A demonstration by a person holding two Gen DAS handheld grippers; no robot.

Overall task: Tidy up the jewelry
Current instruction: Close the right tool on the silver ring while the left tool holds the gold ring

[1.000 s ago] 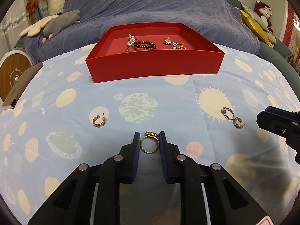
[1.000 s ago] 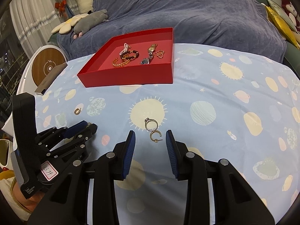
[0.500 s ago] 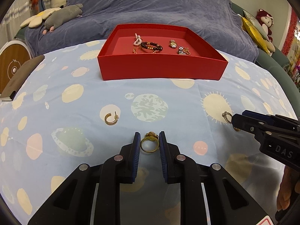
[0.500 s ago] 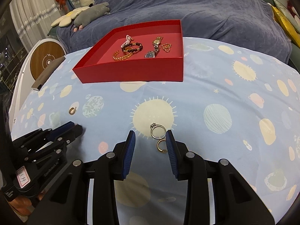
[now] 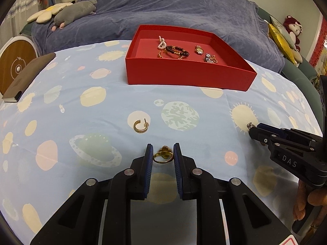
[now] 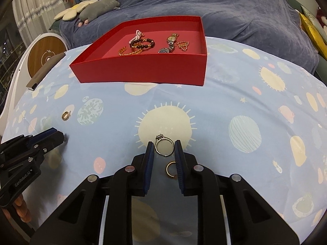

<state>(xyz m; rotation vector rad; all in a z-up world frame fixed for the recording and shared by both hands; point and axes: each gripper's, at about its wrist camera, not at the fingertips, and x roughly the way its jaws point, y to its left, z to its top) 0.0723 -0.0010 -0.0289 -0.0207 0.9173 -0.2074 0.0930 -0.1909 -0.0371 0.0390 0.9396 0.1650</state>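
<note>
The red tray (image 6: 143, 69) is already loaded with bracelets and watches. On the tabletop (image 6: 224, 106), the right claw (image 6: 163, 153) has just been squeezed in onto the silver ring (image 6: 164, 147), so it looks grabbed. The gold ring (image 5: 162, 156) is kept pinched in the left claw (image 5: 163, 155), ready for tray drop-off.

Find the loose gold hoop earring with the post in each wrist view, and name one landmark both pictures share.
Left wrist view: gold hoop earring lies just left of centre, on the cloth.
Right wrist view: it lies far left, mid-height.
Shared landmark: red tray.
</note>
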